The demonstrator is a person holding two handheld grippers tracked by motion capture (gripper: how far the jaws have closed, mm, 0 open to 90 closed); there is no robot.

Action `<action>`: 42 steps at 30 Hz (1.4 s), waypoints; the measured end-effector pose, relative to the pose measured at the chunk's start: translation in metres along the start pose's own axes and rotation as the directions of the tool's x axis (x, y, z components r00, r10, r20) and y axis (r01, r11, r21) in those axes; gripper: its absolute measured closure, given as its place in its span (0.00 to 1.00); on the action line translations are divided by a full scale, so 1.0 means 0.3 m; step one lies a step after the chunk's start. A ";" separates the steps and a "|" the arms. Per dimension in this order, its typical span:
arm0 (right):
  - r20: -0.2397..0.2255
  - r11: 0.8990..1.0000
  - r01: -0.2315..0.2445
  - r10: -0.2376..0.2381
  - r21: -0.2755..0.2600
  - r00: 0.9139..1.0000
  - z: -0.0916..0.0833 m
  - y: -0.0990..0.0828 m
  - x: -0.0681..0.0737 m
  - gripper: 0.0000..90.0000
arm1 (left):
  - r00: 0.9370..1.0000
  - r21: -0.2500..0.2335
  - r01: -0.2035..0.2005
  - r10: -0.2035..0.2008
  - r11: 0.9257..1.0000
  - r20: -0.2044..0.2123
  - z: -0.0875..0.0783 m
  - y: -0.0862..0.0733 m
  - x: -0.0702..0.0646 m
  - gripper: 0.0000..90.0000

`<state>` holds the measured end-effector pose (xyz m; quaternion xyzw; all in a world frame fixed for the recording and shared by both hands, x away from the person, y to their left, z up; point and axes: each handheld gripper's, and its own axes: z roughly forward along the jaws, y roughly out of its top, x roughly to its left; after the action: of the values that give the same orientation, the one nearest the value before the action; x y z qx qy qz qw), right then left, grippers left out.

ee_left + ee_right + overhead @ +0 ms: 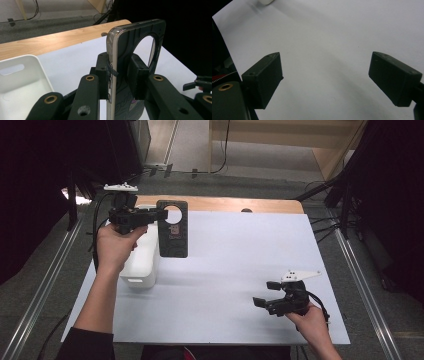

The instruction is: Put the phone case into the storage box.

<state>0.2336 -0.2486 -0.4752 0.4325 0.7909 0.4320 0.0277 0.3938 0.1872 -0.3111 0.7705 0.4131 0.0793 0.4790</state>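
A black phone case [172, 230] with a round cut-out near its top hangs upright above the table, just right of a white tray [142, 265]. My left gripper [160, 214] is shut on the case's upper edge, held up in a hand at the back left. In the left gripper view the case [140, 37] stands edge-on between the two pads, its clear rim facing me, with the white tray [22, 80] lower left. My right gripper [266, 293] rests low near the front right, open with nothing between its jaws. Its own view has the right gripper [325, 80] over bare white surface.
A white sheet [240, 255] covers most of the table, and a strip of bare wood [225, 204] runs along the far edge. Metal rails run down both sides. Cables lie on the floor beyond. The right gripper [200, 86] peeks in at the left gripper view's right edge.
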 end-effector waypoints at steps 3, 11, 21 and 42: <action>-0.001 1.000 0.000 0.000 0.001 1.000 0.001 0.001 -0.001 0.12 | 1.000 -0.001 -0.001 0.001 1.000 -0.011 0.006 0.013 0.013 0.81; -0.001 1.000 -0.003 0.003 0.001 1.000 0.001 0.001 -0.004 0.12 | 1.000 -0.018 -0.014 0.014 1.000 -0.027 0.001 0.058 0.036 0.81; -0.007 1.000 0.006 -0.006 0.004 1.000 0.002 -0.003 0.006 0.12 | 0.997 -0.033 -0.012 0.009 0.999 -0.071 -0.038 0.090 0.091 0.81; -0.008 1.000 0.007 -0.007 0.011 1.000 0.007 -0.001 0.013 0.12 | 0.989 -0.071 -0.029 0.018 0.997 -0.148 -0.098 0.101 0.204 0.81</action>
<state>0.2319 -0.2446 -0.4756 0.4282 0.7949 0.4293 0.0240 0.4352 0.2446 -0.2880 0.7494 0.4349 0.1565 0.4741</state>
